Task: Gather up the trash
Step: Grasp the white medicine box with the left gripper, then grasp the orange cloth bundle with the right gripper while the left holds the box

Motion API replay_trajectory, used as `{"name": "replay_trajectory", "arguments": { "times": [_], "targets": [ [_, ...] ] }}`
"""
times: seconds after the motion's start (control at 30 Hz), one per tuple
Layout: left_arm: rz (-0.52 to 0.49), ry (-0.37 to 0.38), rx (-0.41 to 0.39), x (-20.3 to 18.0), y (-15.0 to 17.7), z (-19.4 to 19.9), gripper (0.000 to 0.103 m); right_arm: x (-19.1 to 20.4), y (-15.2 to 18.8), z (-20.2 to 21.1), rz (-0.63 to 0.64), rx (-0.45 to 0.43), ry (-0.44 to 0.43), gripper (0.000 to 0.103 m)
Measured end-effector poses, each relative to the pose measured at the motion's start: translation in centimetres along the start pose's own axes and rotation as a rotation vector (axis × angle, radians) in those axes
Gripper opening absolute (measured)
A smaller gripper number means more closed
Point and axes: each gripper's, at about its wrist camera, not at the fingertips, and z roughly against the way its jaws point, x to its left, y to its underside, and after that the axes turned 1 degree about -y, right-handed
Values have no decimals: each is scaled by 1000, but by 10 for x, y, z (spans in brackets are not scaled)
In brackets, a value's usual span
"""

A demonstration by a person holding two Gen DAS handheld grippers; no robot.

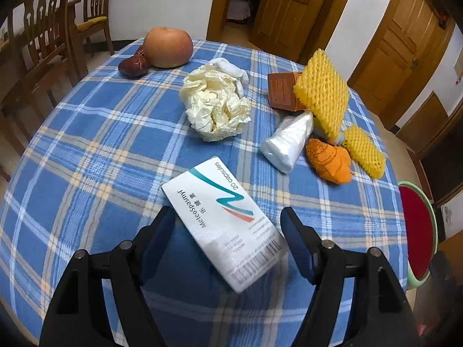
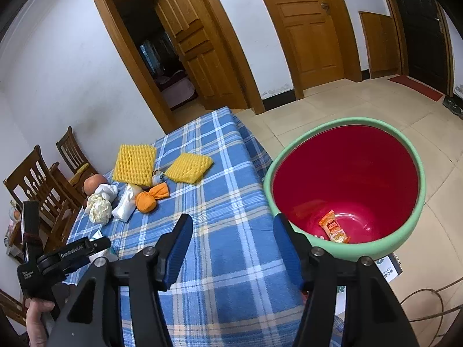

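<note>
My left gripper [image 1: 228, 228] is open, its jaws on either side of a white medicine box [image 1: 222, 219] that lies on the blue plaid tablecloth [image 1: 86, 156]. Beyond it lie a crumpled cream paper ball [image 1: 215, 104], a white wrapper [image 1: 286, 141], an orange wrapper [image 1: 330, 162] and two yellow foam nets [image 1: 324, 89]. My right gripper [image 2: 234, 240] is open and empty above the table edge, beside a green bin with a red inside [image 2: 347, 173]. An orange snack packet [image 2: 334, 227] lies at the bin's bottom. The left gripper shows in the right wrist view [image 2: 86, 248].
An apple [image 1: 169, 47] and a red date [image 1: 133, 65] sit at the table's far left. A brown carton [image 1: 283, 91] stands behind the foam net. Wooden chairs [image 1: 43, 37] stand left of the table. Doors and tiled floor [image 2: 361, 101] lie beyond.
</note>
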Motion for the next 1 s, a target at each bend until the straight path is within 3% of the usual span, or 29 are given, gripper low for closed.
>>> {"name": "replay_trajectory", "arguments": {
  "times": [0.27, 0.37, 0.43, 0.63, 1.0],
  "targets": [
    [-73, -5, -15, -15, -4, -10, 75, 14, -4, -16, 33, 27, -15, 62],
    [-116, -12, -30, -19, -4, -10, 64, 22, -7, -25, 55, 44, -30, 63],
    [-137, 0, -34, -19, -5, -11, 64, 29, -8, -31, 64, 58, -42, 63],
    [-140, 47, -34, -12, -11, -10, 58, 55, -11, -51, 118, 93, -70, 65],
    [-136, 27, -103, 13, -37, 3, 58, 96, -14, -93, 188, 164, -106, 65]
  ]
}}
